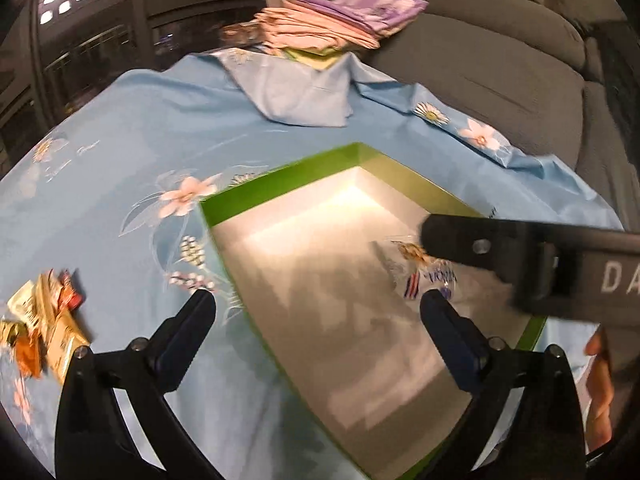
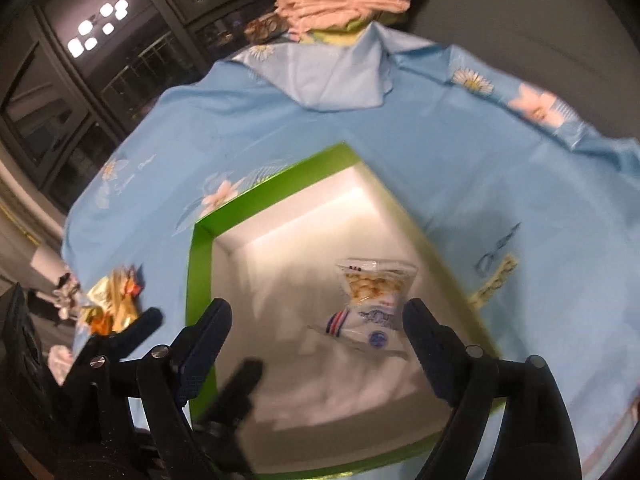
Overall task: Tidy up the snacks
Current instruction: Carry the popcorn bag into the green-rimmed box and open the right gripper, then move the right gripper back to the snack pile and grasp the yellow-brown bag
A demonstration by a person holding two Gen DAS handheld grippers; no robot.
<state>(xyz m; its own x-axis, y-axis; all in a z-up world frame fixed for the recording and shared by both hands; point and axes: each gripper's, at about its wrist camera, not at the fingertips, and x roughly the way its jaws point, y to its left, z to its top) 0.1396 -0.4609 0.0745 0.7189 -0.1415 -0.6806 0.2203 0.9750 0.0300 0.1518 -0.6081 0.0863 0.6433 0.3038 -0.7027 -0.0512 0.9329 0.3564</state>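
Observation:
A green box [image 1: 280, 178] with a white inside stands on the blue cloth. Inside it is one clear snack packet [image 2: 372, 304] with blue print and red-blue stripes, also visible as the packet [image 1: 412, 276] in the left wrist view, half hidden behind a black finger [image 1: 460, 240] of the right gripper. My right gripper [image 2: 318, 316] is open over the box, and its pads do not touch the packet. My left gripper [image 1: 318, 308] is open and empty across the box's left wall. A pile of gold and orange snacks [image 1: 40, 328] lies left of the box.
The blue floral tablecloth [image 1: 140, 140] covers the table. Folded pink and purple cloths [image 1: 332, 24] are stacked at the far end. A grey sofa [image 1: 500, 60] stands behind on the right. A person's hand [image 1: 600, 380] shows at the right edge.

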